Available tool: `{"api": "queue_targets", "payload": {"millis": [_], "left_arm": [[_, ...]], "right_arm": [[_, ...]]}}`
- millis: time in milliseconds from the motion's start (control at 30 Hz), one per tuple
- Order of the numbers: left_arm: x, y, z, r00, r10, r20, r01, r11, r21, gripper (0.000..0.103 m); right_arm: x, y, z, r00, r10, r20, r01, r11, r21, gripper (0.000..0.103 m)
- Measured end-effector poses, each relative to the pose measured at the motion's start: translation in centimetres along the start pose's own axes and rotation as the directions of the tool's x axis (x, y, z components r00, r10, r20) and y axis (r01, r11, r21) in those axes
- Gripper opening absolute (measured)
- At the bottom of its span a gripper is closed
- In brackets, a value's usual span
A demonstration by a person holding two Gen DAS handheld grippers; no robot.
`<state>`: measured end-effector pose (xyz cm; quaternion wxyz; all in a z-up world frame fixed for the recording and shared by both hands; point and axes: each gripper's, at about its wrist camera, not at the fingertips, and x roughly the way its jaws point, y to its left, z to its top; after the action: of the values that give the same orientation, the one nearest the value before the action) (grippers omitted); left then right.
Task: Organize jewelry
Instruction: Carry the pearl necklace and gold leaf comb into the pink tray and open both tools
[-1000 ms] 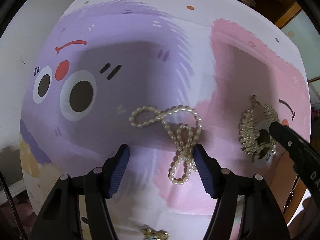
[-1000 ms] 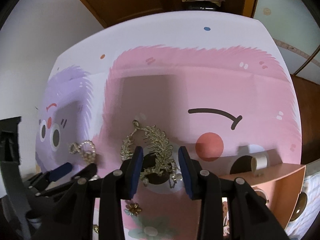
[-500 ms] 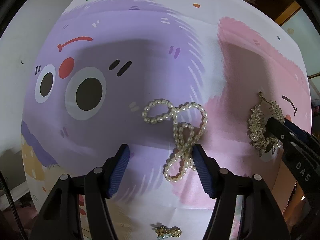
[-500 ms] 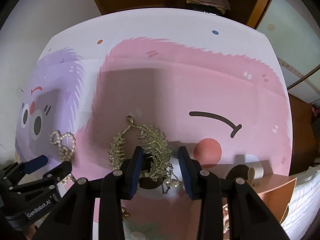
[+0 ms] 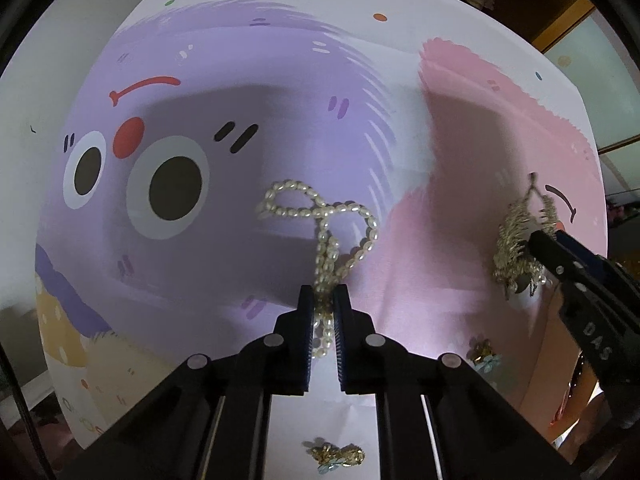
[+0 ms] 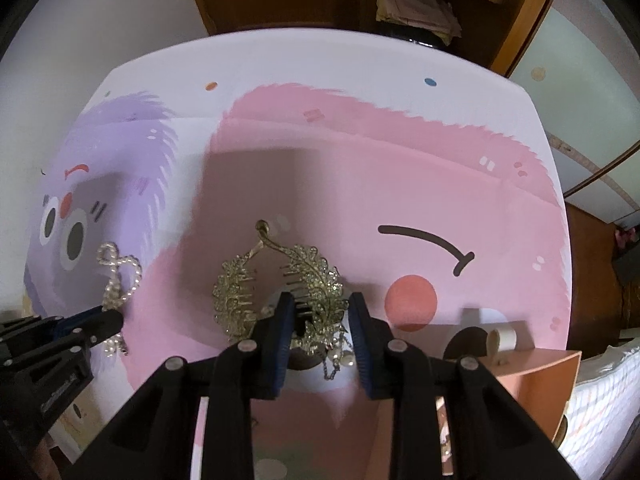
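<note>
A pearl strand [image 5: 320,216] lies looped on the purple part of the cartoon tablecloth [image 5: 224,80]. My left gripper [image 5: 323,304] is shut on its near end. The strand also shows in the right wrist view [image 6: 118,276], with the left gripper [image 6: 108,322] at its lower end. A gold leaf-shaped hair comb [image 6: 280,288] with dangling pearls lies on the pink part of the cloth. My right gripper [image 6: 320,308] is open around the comb's right leaf. The comb [image 5: 516,240] and right gripper [image 5: 540,242] show at the right of the left wrist view.
A small gold flower piece [image 5: 334,454] lies near the front edge. Another flower trinket [image 5: 484,354] lies near the comb. An orange box [image 6: 532,380] stands at the front right with a small white roll [image 6: 502,338] behind it. A wooden shelf [image 6: 420,0] is beyond the table.
My left gripper has closed from wide open onto the near end of the pearl strand. My right gripper has stayed around the comb, and both views have pulled back slightly.
</note>
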<state>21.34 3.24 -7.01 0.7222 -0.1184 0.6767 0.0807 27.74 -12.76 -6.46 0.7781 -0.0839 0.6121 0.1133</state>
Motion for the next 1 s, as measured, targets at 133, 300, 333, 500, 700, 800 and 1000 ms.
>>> {"api": "queue_targets", "payload": {"millis": [133, 300, 333, 500, 700, 800, 1000], "left_arm": [[-0.9, 0.3, -0.7, 1.000, -0.015, 0.004, 0.015, 1.000, 0.008, 0.007], [-3.1, 0.7, -1.0, 0.999, -0.033, 0.023, 0.033, 0.999, 0.022, 0.007], [-3.6, 0.6, -1.1, 0.999, -0.037, 0.029, 0.036, 0.999, 0.026, 0.007], [-7.2, -0.2, -1.8, 0.995, -0.068, 0.068, 0.064, 0.996, 0.063, 0.007], [-13.0, -2.0, -3.2, 0.982, -0.127, 0.140, 0.109, 0.985, 0.132, 0.007], [-16.2, -3.9, -3.8, 0.971, -0.159, 0.177, 0.127, 0.975, 0.181, 0.007], [-22.0, -8.3, -6.1, 0.941, -0.236, 0.241, 0.159, 0.941, 0.300, 0.007]], "right_arm": [[-1.6, 0.2, -0.2, 0.999, 0.015, 0.031, -0.015, 1.000, 0.001, 0.027], [-4.0, 0.3, -0.7, 0.997, 0.039, 0.069, -0.040, 0.999, 0.013, 0.027], [-4.6, 0.3, -0.7, 0.996, 0.043, 0.076, -0.045, 0.999, 0.014, 0.027], [-7.8, -0.3, -1.8, 0.990, 0.069, 0.125, -0.074, 0.997, 0.033, 0.027], [-12.3, -1.2, -3.3, 0.976, 0.090, 0.199, -0.100, 0.994, 0.043, 0.027], [-14.9, -1.8, -4.4, 0.966, 0.089, 0.241, -0.104, 0.993, 0.050, 0.027], [-19.1, -3.9, -6.7, 0.952, 0.065, 0.300, -0.091, 0.993, 0.074, 0.028]]}}
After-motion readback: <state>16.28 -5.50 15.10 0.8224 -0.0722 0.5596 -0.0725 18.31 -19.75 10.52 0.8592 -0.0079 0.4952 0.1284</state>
